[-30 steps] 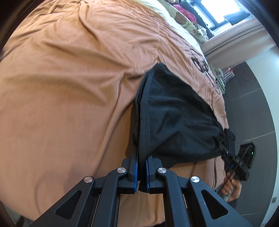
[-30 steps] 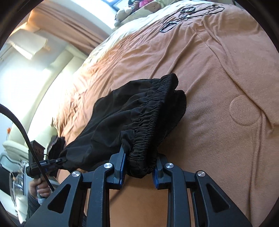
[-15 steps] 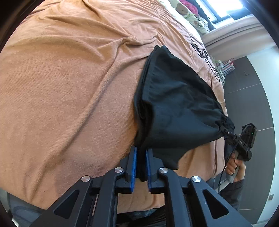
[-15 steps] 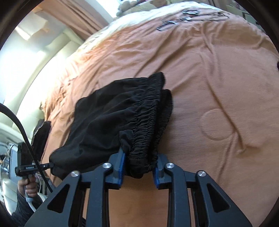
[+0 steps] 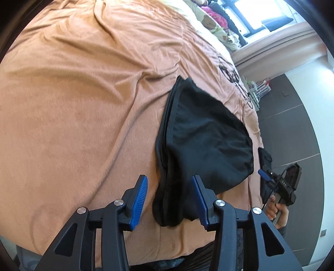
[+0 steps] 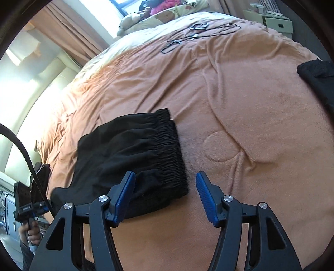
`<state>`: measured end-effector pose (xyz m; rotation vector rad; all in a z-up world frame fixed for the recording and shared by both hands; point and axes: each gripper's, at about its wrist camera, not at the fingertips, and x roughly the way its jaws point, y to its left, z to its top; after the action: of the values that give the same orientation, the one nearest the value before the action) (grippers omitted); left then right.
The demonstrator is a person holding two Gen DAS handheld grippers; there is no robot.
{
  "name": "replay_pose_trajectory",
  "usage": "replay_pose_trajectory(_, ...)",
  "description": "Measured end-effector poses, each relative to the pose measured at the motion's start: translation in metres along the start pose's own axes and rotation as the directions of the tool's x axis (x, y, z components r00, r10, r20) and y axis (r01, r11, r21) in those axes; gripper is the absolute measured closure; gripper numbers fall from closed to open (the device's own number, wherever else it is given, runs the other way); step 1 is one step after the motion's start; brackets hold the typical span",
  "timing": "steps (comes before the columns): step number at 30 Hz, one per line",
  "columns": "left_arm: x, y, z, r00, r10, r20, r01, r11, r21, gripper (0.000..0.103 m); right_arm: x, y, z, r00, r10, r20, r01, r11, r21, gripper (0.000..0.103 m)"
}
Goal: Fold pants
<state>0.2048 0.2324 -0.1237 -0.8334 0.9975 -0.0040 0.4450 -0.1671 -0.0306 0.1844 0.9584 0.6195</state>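
Black pants (image 5: 204, 141) lie folded in a compact stack on the orange bedspread (image 5: 83, 87) near the bed's front edge. In the right wrist view the pants (image 6: 133, 158) show their gathered elastic waistband on the right side. My left gripper (image 5: 170, 196) is open, its blue pads either side of the stack's near corner, not clamping it. My right gripper (image 6: 166, 196) is open just in front of the waistband corner, holding nothing. The right gripper also shows in the left wrist view (image 5: 279, 187), and the left gripper in the right wrist view (image 6: 31, 206).
Black cables and small frames (image 6: 194, 33) lie on the far part of the bed. Another dark garment (image 6: 317, 77) lies at the bed's right edge. Pillows and soft toys (image 6: 146, 16) sit by the window. Dark floor (image 5: 292, 125) lies beyond the bed.
Both grippers have opened and let go of the pants. The pants now lie flat on the bed, and both grippers have drawn back slightly.
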Motion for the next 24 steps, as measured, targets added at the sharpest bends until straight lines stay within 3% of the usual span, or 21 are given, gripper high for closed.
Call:
replay_pose_trajectory(6,0.000,0.001,0.016,1.000,-0.020,0.020,0.020,1.000,-0.011,0.052,0.011,0.006,-0.002,1.000,0.006,-0.004,-0.006,1.000,-0.003,0.044)
replay_pose_trajectory(15,0.042,-0.011,0.027,0.998,-0.031,-0.063,0.034,0.999,0.040,0.052,0.020,0.030,-0.002,0.998,0.046,0.032,-0.045,0.998,-0.043,0.044)
replay_pose_trajectory(19,0.067,-0.012,0.030,0.994,0.009,-0.108,-0.001,0.997,0.073,0.052,0.033,0.028,-0.004,0.998,0.069,0.012,-0.068,0.997,-0.046,0.044)
replay_pose_trajectory(24,0.084,-0.013,0.030,0.988,0.094,-0.122,-0.077,0.988,0.132,0.053,0.059,0.017,-0.006,0.999,0.028,-0.043,-0.029,0.999,-0.019,0.045)
